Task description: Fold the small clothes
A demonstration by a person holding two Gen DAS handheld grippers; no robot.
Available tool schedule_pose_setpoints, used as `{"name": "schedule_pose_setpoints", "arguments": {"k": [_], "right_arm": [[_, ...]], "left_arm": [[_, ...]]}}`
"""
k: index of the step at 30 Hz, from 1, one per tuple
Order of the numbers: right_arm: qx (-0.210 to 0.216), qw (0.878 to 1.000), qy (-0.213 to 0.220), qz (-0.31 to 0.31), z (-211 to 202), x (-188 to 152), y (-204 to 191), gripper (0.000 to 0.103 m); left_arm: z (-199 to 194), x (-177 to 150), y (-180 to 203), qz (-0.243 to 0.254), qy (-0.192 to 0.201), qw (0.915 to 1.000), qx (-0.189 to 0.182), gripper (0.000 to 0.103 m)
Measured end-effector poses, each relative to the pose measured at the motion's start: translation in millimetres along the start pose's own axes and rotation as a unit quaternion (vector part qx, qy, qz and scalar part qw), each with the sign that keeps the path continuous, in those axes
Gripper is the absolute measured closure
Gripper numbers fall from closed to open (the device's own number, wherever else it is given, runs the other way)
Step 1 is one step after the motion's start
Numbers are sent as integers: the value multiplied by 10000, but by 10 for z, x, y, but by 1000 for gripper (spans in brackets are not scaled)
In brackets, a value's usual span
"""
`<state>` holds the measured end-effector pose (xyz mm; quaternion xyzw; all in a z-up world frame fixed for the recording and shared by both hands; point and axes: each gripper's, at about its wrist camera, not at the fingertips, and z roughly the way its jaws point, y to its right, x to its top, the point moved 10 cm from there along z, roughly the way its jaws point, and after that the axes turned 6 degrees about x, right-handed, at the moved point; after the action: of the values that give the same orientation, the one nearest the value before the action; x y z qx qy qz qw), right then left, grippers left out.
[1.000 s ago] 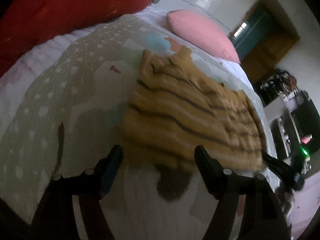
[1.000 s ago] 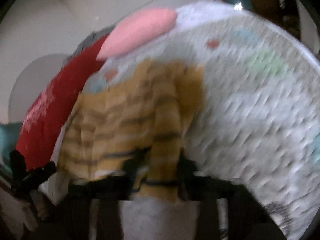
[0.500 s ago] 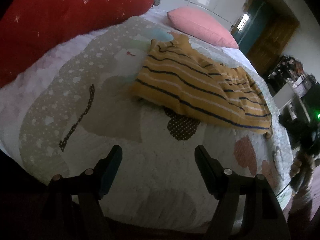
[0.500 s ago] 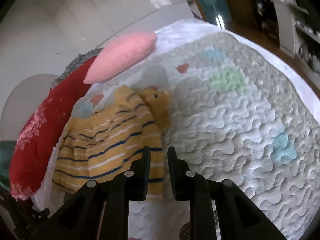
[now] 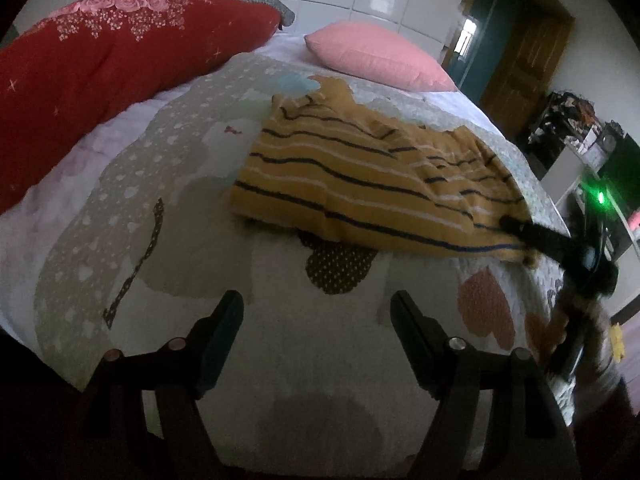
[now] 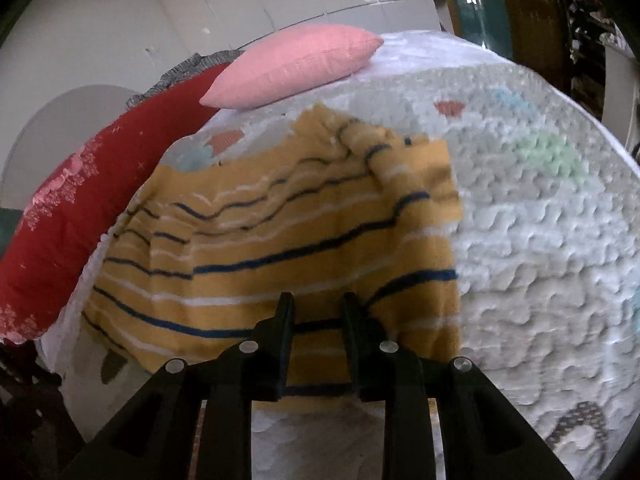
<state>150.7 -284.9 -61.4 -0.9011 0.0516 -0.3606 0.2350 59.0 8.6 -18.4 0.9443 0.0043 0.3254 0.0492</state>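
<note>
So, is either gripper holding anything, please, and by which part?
Nothing is gripped: left gripper open above the quilt; right gripper opening, hem of the striped sweater between its fingers.

A bed under a patchwork quilt carries a mustard striped garment at centre, a pink pillow at twelve o'clock and a red blanket at ten o'clock.
</note>
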Motion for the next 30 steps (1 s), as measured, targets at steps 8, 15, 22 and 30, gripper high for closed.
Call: {"name": "schedule_pose_setpoints", "arguments": {"k": [8, 15, 22, 30], "right_arm": [[229, 9996, 73, -179, 75, -41, -66, 57], [139, 9971, 99, -735, 133, -95, -240, 32], [-37, 9953, 105, -959, 174, -120, -283, 27], [-707, 9862, -48, -1497, 272, -160, -355, 21]], "left_arm": [[239, 107, 63, -179, -24, 9998, -102, 27], [417, 354, 88, -313, 156, 9992, -214, 26], [778, 718, -44, -674, 322, 9964, -412, 20], [1199, 991, -458, -1863, -3, 9741, -1282, 20]]}}
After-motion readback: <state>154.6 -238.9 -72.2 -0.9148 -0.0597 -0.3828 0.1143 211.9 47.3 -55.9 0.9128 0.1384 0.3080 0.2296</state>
